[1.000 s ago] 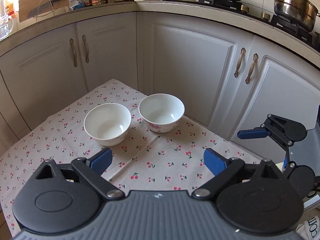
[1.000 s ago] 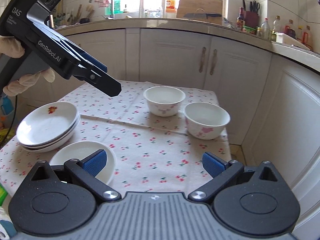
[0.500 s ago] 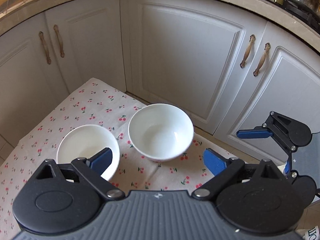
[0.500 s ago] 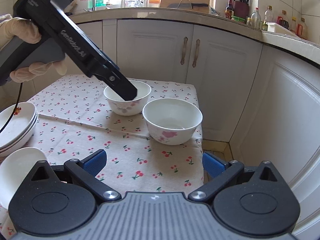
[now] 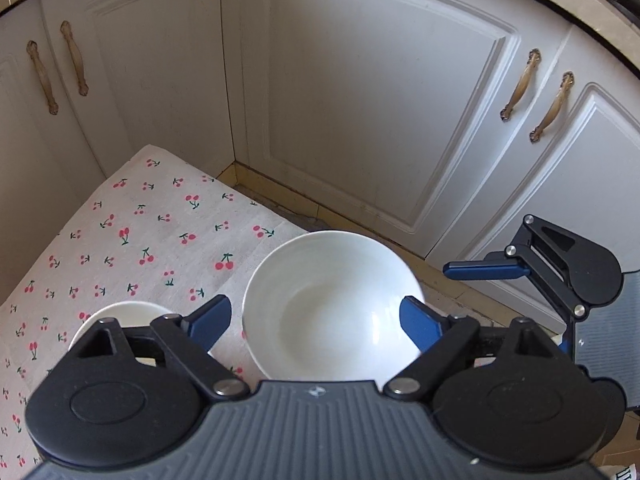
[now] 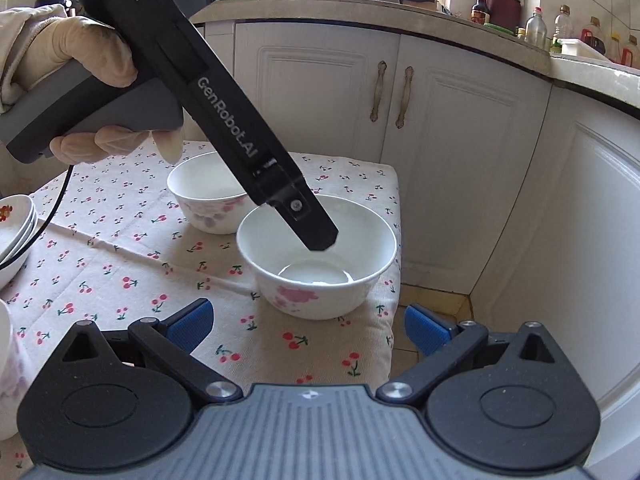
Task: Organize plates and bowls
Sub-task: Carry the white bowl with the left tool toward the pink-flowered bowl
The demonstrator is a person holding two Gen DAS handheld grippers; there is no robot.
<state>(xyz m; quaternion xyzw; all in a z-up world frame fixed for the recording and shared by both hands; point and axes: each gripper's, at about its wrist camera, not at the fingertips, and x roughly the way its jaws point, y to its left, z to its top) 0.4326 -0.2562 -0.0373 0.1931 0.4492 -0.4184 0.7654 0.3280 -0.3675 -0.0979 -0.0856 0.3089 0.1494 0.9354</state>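
Two white bowls with pink flowers stand on the cherry-print tablecloth. The near bowl sits at the table's right corner; the far bowl is just behind it. My left gripper is open and straddles the near bowl, one finger on each side; in the right wrist view its fingers dip over that bowl's rim. The far bowl shows partly behind the left finger. My right gripper is open and empty, in front of the near bowl.
A stack of plates sits at the table's left edge, and another white dish shows at the near left. White cabinet doors close in behind and to the right. The table edge drops to the floor by the near bowl.
My left gripper has come down and forward, from above the two bowls to around the near bowl. My right gripper has moved closer to that bowl.
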